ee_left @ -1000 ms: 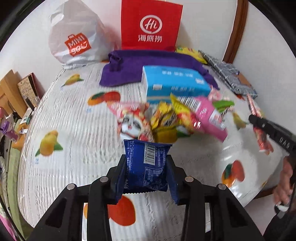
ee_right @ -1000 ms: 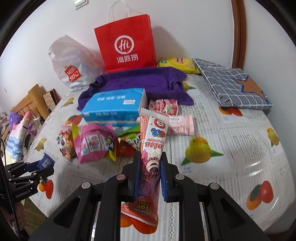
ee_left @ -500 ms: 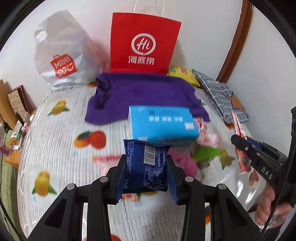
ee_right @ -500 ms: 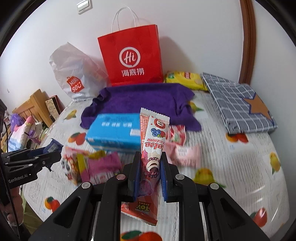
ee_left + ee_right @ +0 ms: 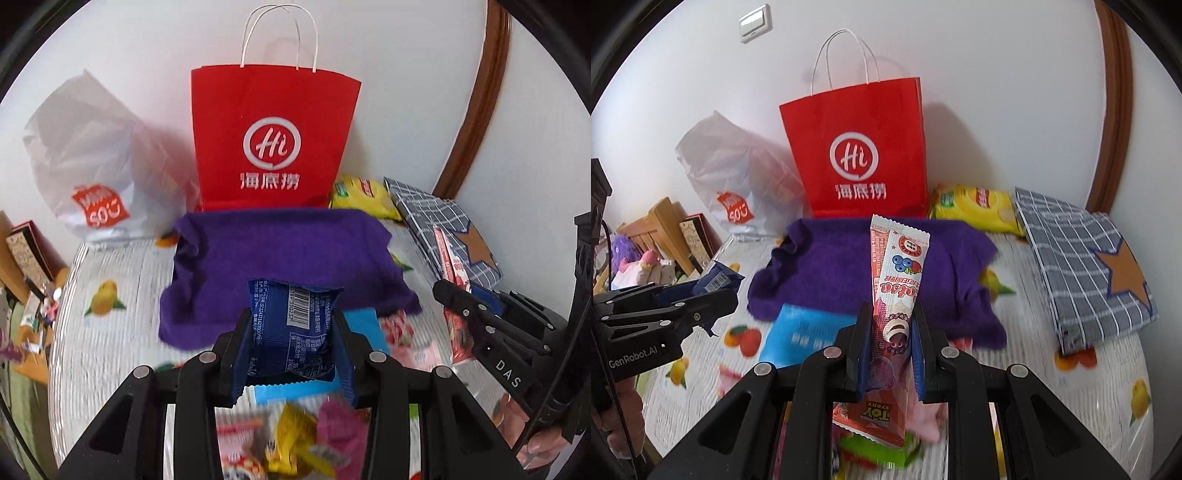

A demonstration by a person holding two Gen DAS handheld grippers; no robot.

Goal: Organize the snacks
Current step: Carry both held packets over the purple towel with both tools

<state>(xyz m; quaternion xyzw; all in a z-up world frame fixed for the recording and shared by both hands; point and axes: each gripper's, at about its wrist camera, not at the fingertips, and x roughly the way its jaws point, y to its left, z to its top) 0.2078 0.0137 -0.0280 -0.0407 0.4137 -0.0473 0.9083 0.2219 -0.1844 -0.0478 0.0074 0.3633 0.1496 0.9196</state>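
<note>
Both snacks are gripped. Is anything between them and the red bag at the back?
Nothing upright blocks the way. The blue packet and the long stick pack are held above the table; only the flat purple cloth lies between them and the red bag.

Two hand-held grippers are out over the bed [image 5: 1071, 373], the left hand-held gripper [image 5: 291, 347] and the right hand-held gripper [image 5: 890, 350], and each carries one snack: one dark blue packet [image 5: 291, 332] and one long red-and-white stick packet [image 5: 899, 273]. Against the wall stand two bags: one red paper bag [image 5: 857, 147] and one white plastic bag [image 5: 738, 184]. On the bed I count one purple towel [image 5: 834, 273], one light blue box [image 5: 801, 336], one yellow chip bag [image 5: 975, 208] and one folded checked cloth [image 5: 1082, 273] with one orange star on it. The loose snacks heaped below the grippers are too blurred to count.
</note>
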